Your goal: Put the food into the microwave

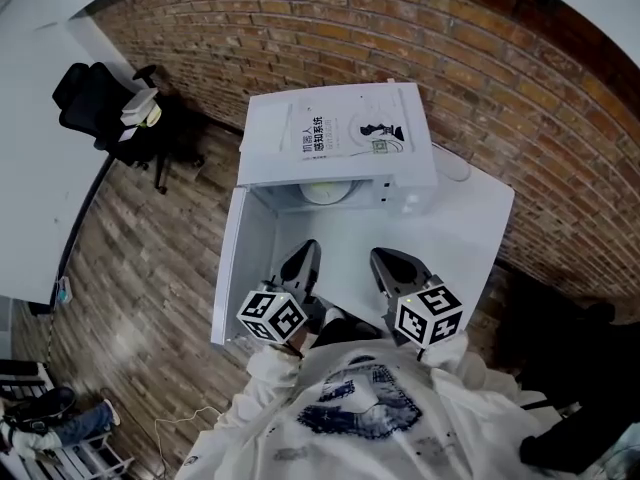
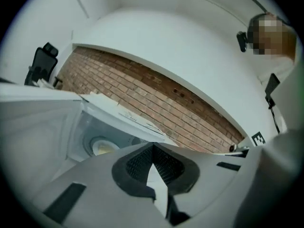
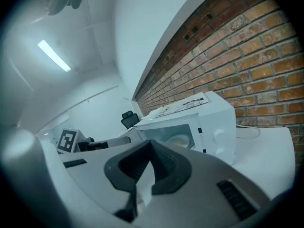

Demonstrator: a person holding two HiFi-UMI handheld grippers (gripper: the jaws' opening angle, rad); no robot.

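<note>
The white microwave [image 1: 340, 138] stands on the white table [image 1: 470, 228] with its door [image 1: 232, 268] swung open to the left. Inside it a pale plate of food [image 1: 325, 192] sits on the turntable; the plate also shows in the left gripper view [image 2: 102, 147] and in the right gripper view [image 3: 179, 140]. My left gripper [image 1: 300, 260] and right gripper [image 1: 388, 262] hover side by side in front of the opening, close to my chest. Both are shut, with nothing between their fingers. In their own views the left gripper's [image 2: 153, 146] tips meet, and so do the right gripper's [image 3: 151, 142].
A printed booklet [image 1: 345, 133] lies on top of the microwave. A brick wall [image 1: 520, 88] runs behind the table. A black office chair [image 1: 95, 98] stands at the far left beside another white desk [image 1: 35, 168]. A thin cable [image 1: 455, 168] lies right of the microwave.
</note>
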